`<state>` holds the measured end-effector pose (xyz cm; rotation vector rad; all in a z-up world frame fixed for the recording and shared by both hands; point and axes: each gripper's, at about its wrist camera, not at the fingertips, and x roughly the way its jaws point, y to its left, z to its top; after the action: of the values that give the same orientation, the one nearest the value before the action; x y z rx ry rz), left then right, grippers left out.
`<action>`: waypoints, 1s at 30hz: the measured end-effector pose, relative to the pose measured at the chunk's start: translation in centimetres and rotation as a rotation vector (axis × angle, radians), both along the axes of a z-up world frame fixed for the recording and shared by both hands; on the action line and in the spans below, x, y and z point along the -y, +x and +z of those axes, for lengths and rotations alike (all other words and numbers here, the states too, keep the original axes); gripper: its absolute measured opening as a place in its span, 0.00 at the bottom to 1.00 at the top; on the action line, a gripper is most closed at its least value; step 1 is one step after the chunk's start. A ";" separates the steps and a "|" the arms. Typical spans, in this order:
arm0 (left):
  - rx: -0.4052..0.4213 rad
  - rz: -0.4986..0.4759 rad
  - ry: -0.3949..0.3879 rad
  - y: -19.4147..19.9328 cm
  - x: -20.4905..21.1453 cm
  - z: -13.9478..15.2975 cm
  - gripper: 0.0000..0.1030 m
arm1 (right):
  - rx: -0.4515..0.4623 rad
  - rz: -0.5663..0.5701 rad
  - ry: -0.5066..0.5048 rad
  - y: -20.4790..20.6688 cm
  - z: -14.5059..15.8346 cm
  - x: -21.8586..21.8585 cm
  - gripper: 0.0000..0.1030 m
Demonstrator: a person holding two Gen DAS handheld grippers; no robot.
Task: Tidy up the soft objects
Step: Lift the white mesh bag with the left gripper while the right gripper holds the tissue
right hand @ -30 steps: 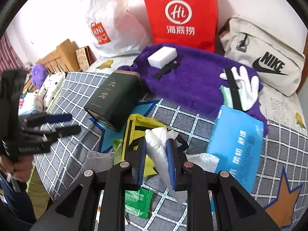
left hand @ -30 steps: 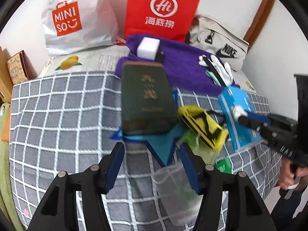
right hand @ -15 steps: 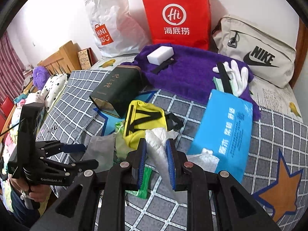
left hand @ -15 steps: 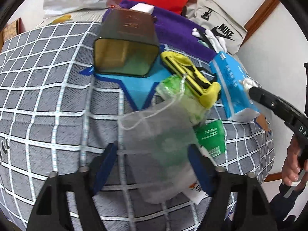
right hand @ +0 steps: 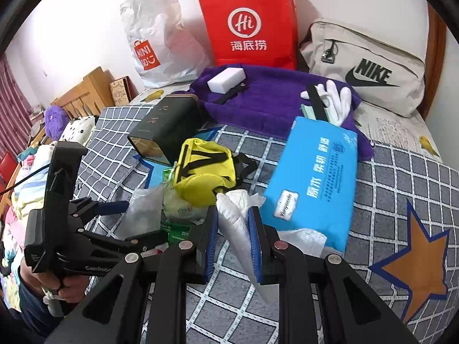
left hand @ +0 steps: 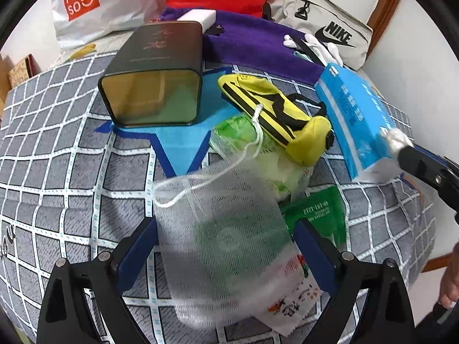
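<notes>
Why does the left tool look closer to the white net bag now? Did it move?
Yes. The left tool came down toward the net bag, away from the dark tin, jaws opening around it.

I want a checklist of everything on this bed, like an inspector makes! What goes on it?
Surface: grey checked bedspread with star patches.
Job's things: white mesh drawstring bag; yellow fabric pouch with black straps; crumpled white plastic bag.
Clutter: dark green tin, blue tissue pack, purple towel, white gloves.
Grippers: left gripper opening, mesh bag between its fingers; right gripper shut on the plastic bag.
Cables: nothing seen.
Surroundings: red paper bag, beige Nike bag.
</notes>
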<state>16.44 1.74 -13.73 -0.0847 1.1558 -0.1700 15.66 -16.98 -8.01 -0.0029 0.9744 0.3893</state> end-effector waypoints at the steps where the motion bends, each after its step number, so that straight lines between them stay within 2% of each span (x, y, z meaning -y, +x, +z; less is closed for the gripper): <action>1: 0.008 0.003 0.003 0.1 0.1 0.0 0.92 | 0.000 -0.005 0.000 -0.1 0.0 0.2 0.21; 4: 0.045 0.000 0.048 0.1 0.1 0.0 0.80 | 0.001 -0.019 0.004 -0.4 -0.1 0.8 0.21; 7: 0.058 -0.001 0.072 -0.1 -0.3 0.2 0.64 | -0.003 -0.031 0.005 -0.5 -0.4 1.2 0.21; 9: 0.059 0.012 0.059 -0.2 -1.2 0.4 0.47 | -0.005 -0.035 0.010 -0.6 -0.5 1.3 0.21; 15: 0.058 0.031 -0.012 0.0 -3.5 0.8 0.22 | 0.007 -0.039 0.010 -0.8 -0.2 1.4 0.21; 20: 0.085 0.030 -0.016 0.0 -4.3 1.7 0.14 | 0.029 -0.066 0.001 -1.0 0.3 1.6 0.21; 24: 0.108 0.025 -0.006 0.0 -4.2 2.7 0.12 | 0.051 -0.090 -0.026 -1.1 0.9 1.7 0.21; 30: 0.112 0.011 -0.037 0.2 -4.0 3.8 0.11 | 0.079 -0.111 -0.028 -1.4 1.9 2.2 0.20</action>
<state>16.61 5.75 -9.95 -0.1135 1.0403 -0.1841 14.28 -19.21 -6.14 0.0103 0.8980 0.2711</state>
